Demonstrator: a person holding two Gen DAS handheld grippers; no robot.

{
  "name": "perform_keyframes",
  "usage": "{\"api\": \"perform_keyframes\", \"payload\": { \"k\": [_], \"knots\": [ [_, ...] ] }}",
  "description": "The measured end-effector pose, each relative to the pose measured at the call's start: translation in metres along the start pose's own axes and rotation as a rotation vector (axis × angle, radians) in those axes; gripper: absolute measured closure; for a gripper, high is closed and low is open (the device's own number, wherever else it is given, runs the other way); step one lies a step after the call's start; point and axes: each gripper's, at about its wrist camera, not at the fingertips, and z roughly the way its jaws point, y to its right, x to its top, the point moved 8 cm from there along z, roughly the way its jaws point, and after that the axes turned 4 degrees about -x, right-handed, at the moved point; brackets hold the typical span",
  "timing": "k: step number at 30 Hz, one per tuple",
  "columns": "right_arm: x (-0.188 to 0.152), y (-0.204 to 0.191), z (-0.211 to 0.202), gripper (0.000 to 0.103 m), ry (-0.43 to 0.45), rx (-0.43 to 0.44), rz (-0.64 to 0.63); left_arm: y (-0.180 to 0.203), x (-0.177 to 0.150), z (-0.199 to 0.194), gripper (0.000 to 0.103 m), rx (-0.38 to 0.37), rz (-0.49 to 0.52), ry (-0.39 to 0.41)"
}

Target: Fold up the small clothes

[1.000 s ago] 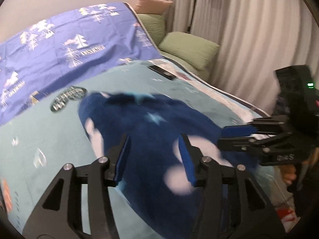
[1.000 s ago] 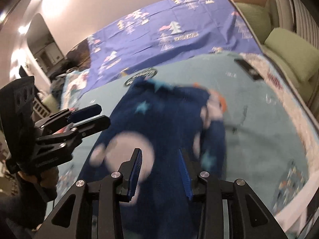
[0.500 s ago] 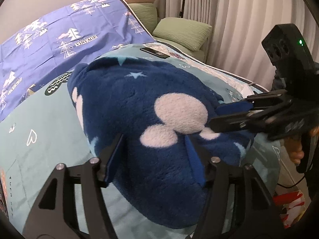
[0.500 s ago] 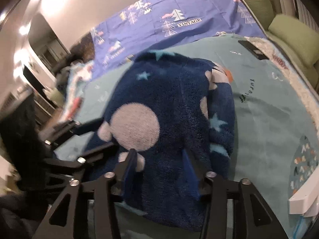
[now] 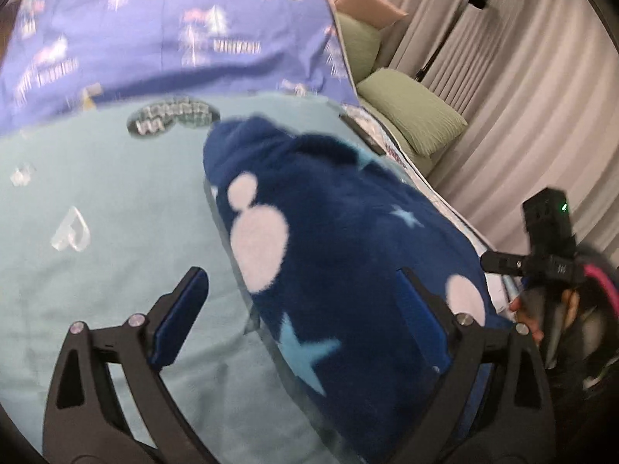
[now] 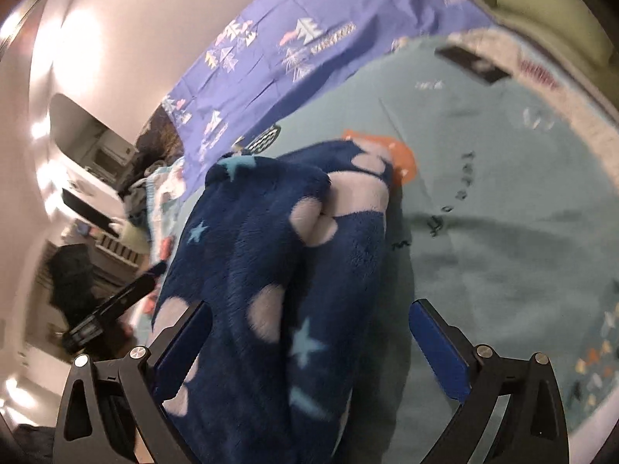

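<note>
Pale teal bedding [image 5: 116, 201] covers a bed, with a violet-blue sheet printed with white trees [image 5: 154, 31] at twelve o'clock, green pillows [image 5: 414, 120] at two o'clock and pleated curtains behind them.

A small navy fleece garment with white round patches and light blue stars [image 5: 348, 255] lies on the bedding as a long, doubled-over bundle, running from the bed's middle toward six o'clock in both views. It looks like a fold just laid down, so the claws are letting go so that the fleece can settle flat.

The left claw [image 5: 305, 309] has its jaws opening wide. The near end of the garment sits between them, but the left blue pad [image 5: 182, 317] is over bare bedding and clear of the cloth; the other finger overlaps the fleece and contact there cannot be told.

The right claw [image 6: 309, 348] is also opening, its jaws far apart. The garment passes between them, nearer the nine o'clock pad, and the three o'clock pad stands over bare bedding.

A person's hand [image 5: 530, 317] holds the right tool at four o'clock of the left view.
</note>
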Motion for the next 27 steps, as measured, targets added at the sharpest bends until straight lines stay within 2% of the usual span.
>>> {"api": "perform_keyframes", "payload": {
  "k": [2, 7, 11, 15, 22, 27],
  "knots": [
    [0.002, 0.005, 0.013, 0.0, -0.047, 0.054, 0.016, -0.005, -0.001, 0.014, 0.007, -0.049, -0.031, -0.034],
    [0.008, 0.016, 0.039, 0.0, -0.138, 0.222, 0.068, -0.009, 0.002, 0.034, 0.003, -0.136, -0.078, -0.054],
    [0.017, 0.016, 0.048, 0.0, -0.151, 0.303, 0.05, -0.014, 0.002, 0.051, 0.0, -0.213, -0.118, -0.101],
    [0.03, 0.013, 0.062, 0.0, -0.172, 0.325, 0.03, -0.015, 0.009, 0.066, 0.0, -0.276, -0.147, -0.118],
    [0.047, 0.003, 0.078, 0.0, -0.214, 0.338, -0.048, -0.008, 0.02, 0.091, 0.0, -0.309, -0.128, -0.137],
    [0.048, -0.008, 0.084, 0.0, -0.204, 0.318, -0.143, -0.01, 0.02, 0.094, 0.0, -0.335, -0.117, -0.151]
  ]
}}
